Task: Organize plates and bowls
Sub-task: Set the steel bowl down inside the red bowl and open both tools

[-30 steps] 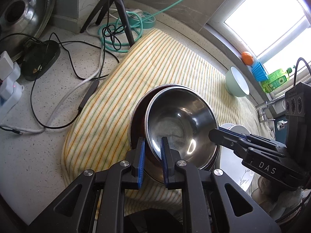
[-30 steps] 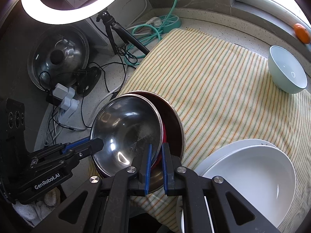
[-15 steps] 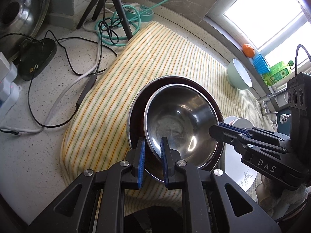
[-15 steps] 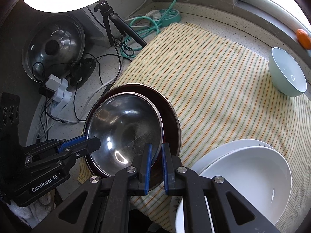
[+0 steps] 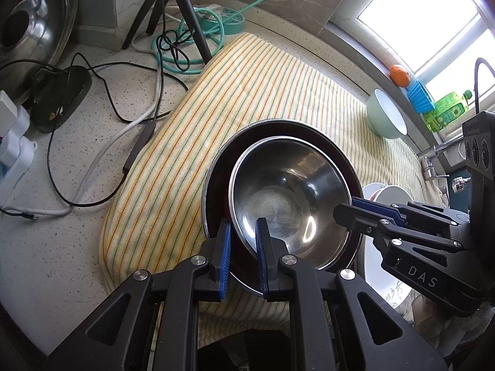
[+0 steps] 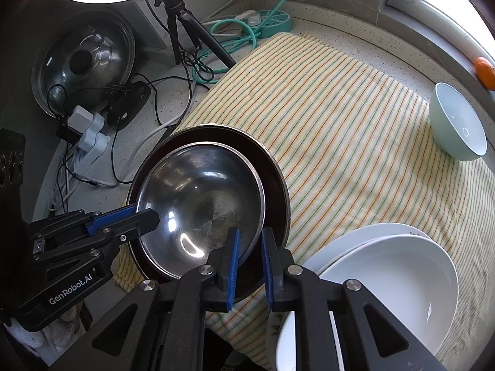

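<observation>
A steel bowl (image 5: pixel 287 198) (image 6: pixel 201 198) sits nested inside a wider dark bowl (image 5: pixel 216 179) (image 6: pixel 275 167) on the striped cloth (image 5: pixel 247 92). My left gripper (image 5: pixel 243 232) is shut on the steel bowl's near rim; in the right wrist view the left gripper (image 6: pixel 151 216) reaches in from the left. My right gripper (image 6: pixel 250 244) straddles the opposite rim, its jaws opening, and a small gap shows beside the rim between the pads. A mint bowl (image 6: pixel 458 126) (image 5: pixel 386 117) stands on the cloth's far side. Stacked white plates (image 6: pixel 386 278) lie at the right.
Left of the cloth the speckled counter holds cables (image 5: pixel 102 142), a white power strip (image 6: pixel 89 142) and a black tripod (image 5: pixel 185 21). A pot lid (image 6: pixel 83 61) leans at the back left. An orange (image 5: pixel 399 75) sits on the window sill.
The steel bowl, earlier offset over the dark bowl's edge, has settled down inside it. The right gripper's pads have spread slightly apart. The left gripper keeps its hold.
</observation>
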`<state>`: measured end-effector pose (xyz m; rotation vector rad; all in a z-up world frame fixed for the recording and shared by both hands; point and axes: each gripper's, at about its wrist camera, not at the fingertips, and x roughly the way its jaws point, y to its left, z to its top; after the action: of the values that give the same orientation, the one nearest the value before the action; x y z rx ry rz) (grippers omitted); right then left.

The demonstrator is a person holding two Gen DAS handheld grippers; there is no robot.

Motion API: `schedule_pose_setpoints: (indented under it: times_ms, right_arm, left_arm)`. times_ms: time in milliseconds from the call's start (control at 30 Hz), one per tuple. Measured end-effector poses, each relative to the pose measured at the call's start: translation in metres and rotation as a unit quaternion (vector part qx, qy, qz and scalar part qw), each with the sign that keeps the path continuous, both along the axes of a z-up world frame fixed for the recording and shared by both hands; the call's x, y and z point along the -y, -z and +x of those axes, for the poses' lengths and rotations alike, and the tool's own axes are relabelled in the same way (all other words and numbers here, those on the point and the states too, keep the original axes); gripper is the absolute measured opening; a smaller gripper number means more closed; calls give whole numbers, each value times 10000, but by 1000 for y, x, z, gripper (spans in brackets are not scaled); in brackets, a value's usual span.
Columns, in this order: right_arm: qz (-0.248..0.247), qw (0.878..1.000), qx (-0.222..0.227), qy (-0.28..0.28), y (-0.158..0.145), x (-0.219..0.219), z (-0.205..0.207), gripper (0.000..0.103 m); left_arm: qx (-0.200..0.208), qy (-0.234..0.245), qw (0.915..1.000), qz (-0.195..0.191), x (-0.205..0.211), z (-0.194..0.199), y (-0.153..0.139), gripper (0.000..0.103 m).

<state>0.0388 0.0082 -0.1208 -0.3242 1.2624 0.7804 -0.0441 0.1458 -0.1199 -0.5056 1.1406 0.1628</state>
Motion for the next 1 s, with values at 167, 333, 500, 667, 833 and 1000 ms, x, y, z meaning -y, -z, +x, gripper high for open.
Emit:
schedule_pose_setpoints:
  times_ms: [167, 333, 500, 667, 833, 1000]
  right_arm:
    - [40, 10000, 15, -6, -2, 0, 0, 19]
    - [118, 9999, 107, 6, -8, 2, 0, 22]
    - [239, 9996, 148, -17, -17, 5, -1, 22]
    - [265, 9996, 129, -17, -17, 7, -2, 22]
    - [269, 9996, 46, -25, -16, 10, -2, 22]
    - [283, 9996, 12, -8, -14, 11, -4, 22]
  left_arm:
    - [-14, 56, 10000, 16, 2, 1, -1, 14]
    - [13, 49, 10000, 15, 3, 2, -3, 14]
    - [89, 11, 9999, 112, 2, -1, -8, 14]
    - [117, -15, 9999, 116, 0, -2, -10, 14]
    - [183, 58, 9995, 262, 4, 0, -13, 14]
    - [189, 49, 9994, 298, 3, 3, -12, 14]
